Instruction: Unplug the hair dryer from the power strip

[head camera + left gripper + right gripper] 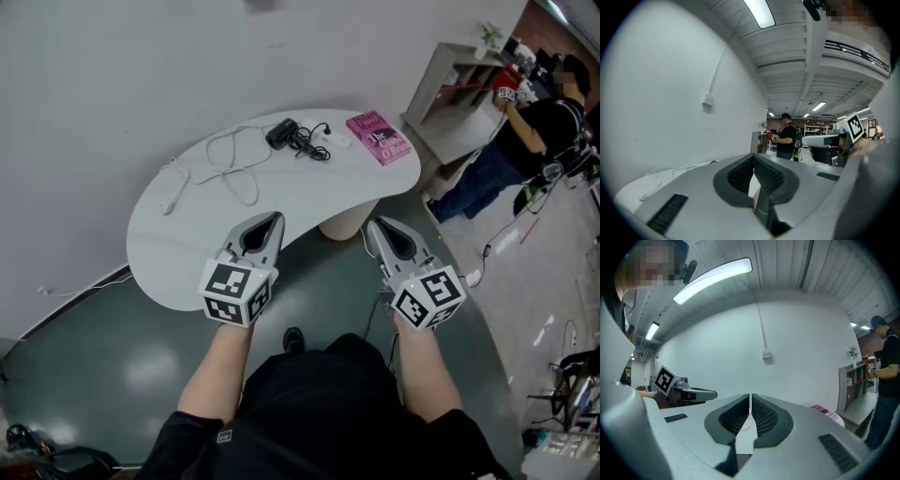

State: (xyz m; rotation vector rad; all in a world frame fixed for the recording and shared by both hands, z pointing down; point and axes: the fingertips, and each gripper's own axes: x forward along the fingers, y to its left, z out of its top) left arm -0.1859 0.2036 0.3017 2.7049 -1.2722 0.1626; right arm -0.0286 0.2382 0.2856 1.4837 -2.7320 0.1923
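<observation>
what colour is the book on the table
The book is pink with dark lettering on its cover. It shows best in the head view.

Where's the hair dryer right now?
Head view: the hair dryer lies far across the table, between white cable loops at left and the pink book at right.

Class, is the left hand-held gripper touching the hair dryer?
Apart. The head view shows bare table between the left hand-held gripper and the hair dryer.
</observation>
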